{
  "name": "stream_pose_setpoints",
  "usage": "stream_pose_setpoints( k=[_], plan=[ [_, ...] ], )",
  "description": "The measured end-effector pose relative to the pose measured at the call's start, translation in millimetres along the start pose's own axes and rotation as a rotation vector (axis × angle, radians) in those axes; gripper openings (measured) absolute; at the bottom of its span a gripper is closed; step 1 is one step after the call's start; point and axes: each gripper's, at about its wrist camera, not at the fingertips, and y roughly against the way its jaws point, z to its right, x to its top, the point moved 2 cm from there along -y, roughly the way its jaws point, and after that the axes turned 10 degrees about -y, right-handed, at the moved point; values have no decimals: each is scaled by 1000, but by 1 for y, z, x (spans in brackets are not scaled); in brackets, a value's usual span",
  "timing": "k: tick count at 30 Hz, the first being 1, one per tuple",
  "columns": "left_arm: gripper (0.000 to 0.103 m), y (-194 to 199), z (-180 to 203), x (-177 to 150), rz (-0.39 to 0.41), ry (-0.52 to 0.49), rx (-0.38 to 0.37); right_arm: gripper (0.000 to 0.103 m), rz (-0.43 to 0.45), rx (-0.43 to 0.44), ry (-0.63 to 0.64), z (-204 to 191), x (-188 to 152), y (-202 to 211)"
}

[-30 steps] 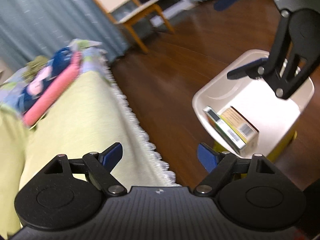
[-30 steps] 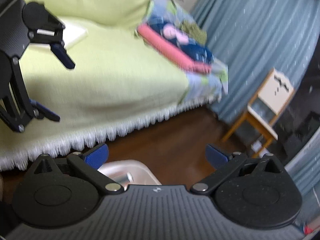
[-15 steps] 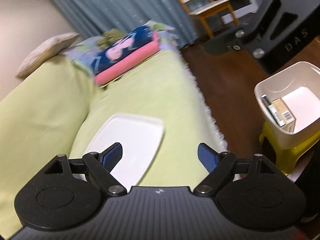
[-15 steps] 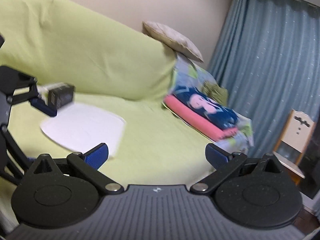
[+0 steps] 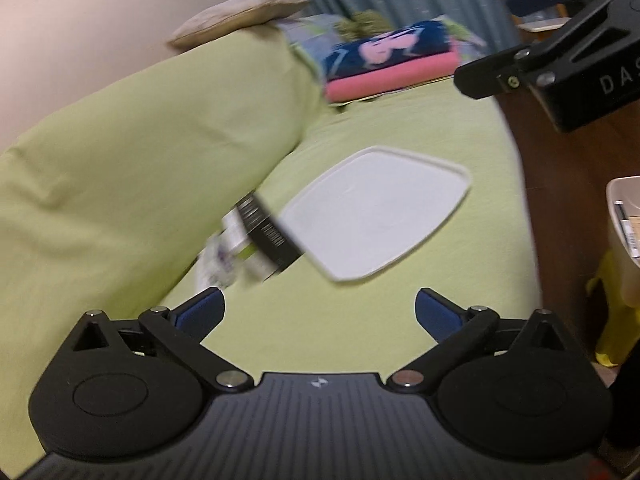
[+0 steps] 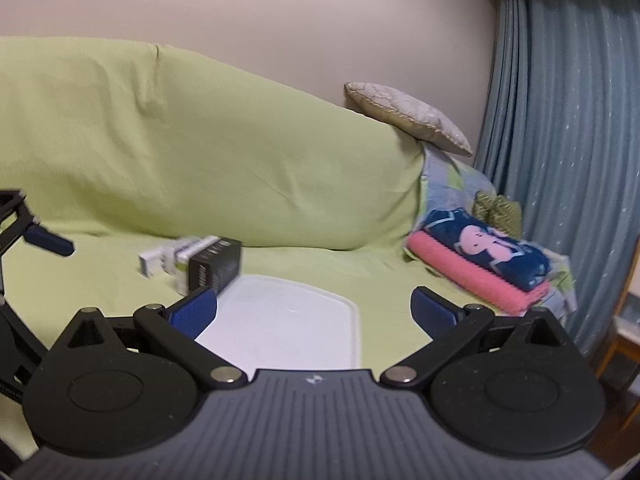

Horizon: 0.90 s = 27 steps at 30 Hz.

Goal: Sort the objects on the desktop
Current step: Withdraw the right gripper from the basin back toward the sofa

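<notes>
Motion blur smears the boxes (image 5: 256,240) by my left jaws; I cannot read the print on the black box (image 6: 216,268). The cream bin (image 5: 624,240) is cut off by the frame's right edge, its contents barely showing. My right gripper (image 5: 560,52) is cropped at the top corner, so its far finger is mostly lost

The lime-green fabric sofa cover (image 6: 200,152) is plain. At its three o'clock end, a navy folded towel with a pink cartoon figure (image 6: 486,252) tops a coral-pink folded towel (image 6: 472,276). A plain white plastic lid (image 6: 280,324) adjoins a black cardboard box (image 6: 216,266) with white lettering. Teal pleated curtains (image 6: 568,140) carry pale flecks.
</notes>
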Motion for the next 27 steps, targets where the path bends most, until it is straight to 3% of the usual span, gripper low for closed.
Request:
stream_pose_setpoints(
  k=[9, 27],
  plan=[
    [102, 8, -29, -36, -55, 83, 49, 102, -37, 69, -171, -29, -3, -25],
    [102, -29, -53, -49, -79, 149, 69, 102, -93, 123, -204, -59, -17, -103]
  ],
)
